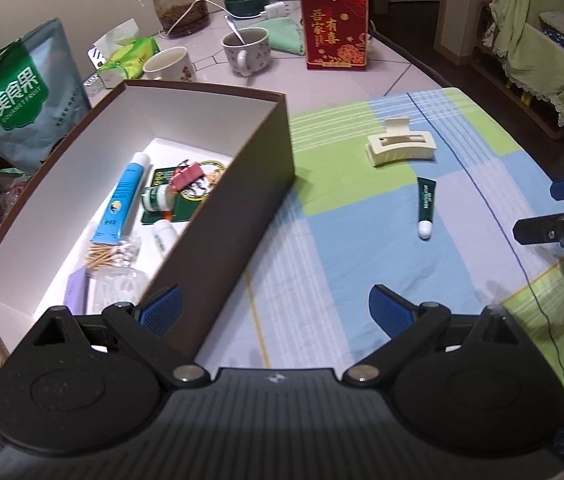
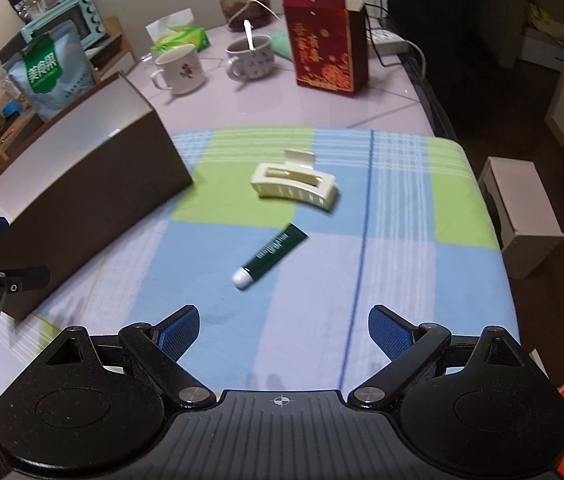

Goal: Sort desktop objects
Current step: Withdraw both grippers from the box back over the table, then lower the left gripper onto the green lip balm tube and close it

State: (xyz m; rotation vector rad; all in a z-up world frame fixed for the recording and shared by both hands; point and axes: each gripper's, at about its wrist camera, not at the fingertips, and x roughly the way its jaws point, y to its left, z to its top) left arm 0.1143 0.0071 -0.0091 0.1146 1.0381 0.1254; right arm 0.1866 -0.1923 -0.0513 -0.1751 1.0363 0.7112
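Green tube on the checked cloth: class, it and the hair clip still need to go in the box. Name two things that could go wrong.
1. The green tube is round with a smooth white cap, so it may roll or slip as the open right gripper closes.
2. The hair clip lies close behind it; a long reach could knock it. The box wall is tall, so a low carry might hit it.

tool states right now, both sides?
Left tool: open, empty, beside the brown cardboard box.
Right tool: open, empty, short of the dark green tube with white cap.
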